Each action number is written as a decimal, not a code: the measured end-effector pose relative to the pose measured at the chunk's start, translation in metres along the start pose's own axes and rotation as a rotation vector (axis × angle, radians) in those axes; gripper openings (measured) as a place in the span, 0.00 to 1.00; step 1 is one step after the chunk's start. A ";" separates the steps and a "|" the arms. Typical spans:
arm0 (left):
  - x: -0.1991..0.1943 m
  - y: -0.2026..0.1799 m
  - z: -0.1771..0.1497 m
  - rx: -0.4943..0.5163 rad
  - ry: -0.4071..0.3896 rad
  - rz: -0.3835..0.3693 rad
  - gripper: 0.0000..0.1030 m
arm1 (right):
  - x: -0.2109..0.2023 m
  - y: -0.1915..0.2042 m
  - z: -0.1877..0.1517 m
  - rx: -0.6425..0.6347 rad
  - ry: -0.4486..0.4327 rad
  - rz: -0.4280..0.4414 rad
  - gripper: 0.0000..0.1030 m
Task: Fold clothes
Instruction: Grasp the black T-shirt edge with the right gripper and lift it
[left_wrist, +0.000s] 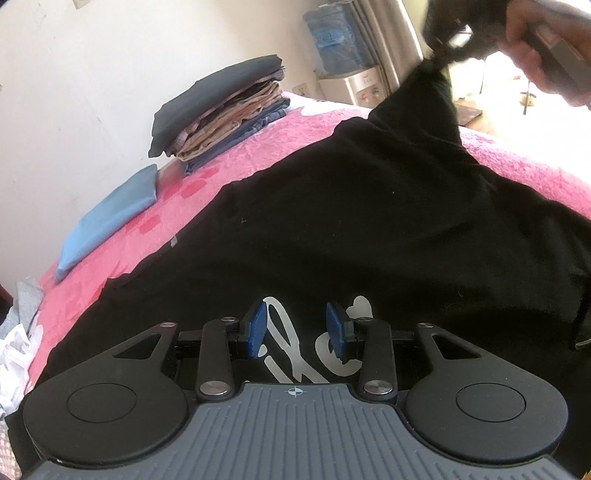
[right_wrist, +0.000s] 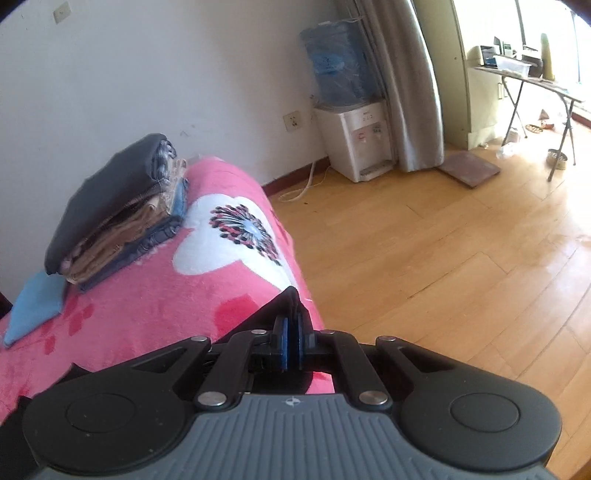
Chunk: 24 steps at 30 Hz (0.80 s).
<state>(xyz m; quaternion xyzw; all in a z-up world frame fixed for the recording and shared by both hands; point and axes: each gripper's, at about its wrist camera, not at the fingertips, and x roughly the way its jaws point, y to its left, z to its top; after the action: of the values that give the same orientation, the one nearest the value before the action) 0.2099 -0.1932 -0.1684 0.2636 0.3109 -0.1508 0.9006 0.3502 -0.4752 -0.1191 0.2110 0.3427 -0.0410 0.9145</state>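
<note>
Left hand-held gripper (left_wrist: 295, 334) hangs wide open over the black printed cotton garment (left_wrist: 369, 221) spread on the pink fleece-covered bed (right_wrist: 147, 295), gripping nothing. Right hand-held gripper (right_wrist: 291, 345) is clenched on that garment's corner, lifted at the bed's edge.

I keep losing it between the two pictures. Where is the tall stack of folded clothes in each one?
Left wrist view: the stack of folded clothes sits upper left on the pink blanket, beyond the black shirt.
Right wrist view: the stack sits at the left, near the wall.
Shared landmark: the folded blue cloth lying beside it.
</note>
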 end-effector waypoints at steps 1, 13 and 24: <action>0.000 0.000 0.000 0.001 -0.001 0.001 0.34 | -0.003 0.006 -0.002 -0.022 0.020 0.057 0.05; -0.001 0.002 -0.002 -0.011 -0.016 -0.004 0.34 | -0.050 0.074 -0.034 -0.299 0.216 0.641 0.65; -0.001 0.006 -0.002 -0.023 -0.017 -0.015 0.34 | -0.009 0.005 -0.036 0.003 0.205 0.397 0.58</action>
<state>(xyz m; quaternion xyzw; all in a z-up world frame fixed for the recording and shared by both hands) 0.2109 -0.1875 -0.1674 0.2497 0.3069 -0.1565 0.9050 0.3225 -0.4561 -0.1354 0.2784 0.3855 0.1609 0.8649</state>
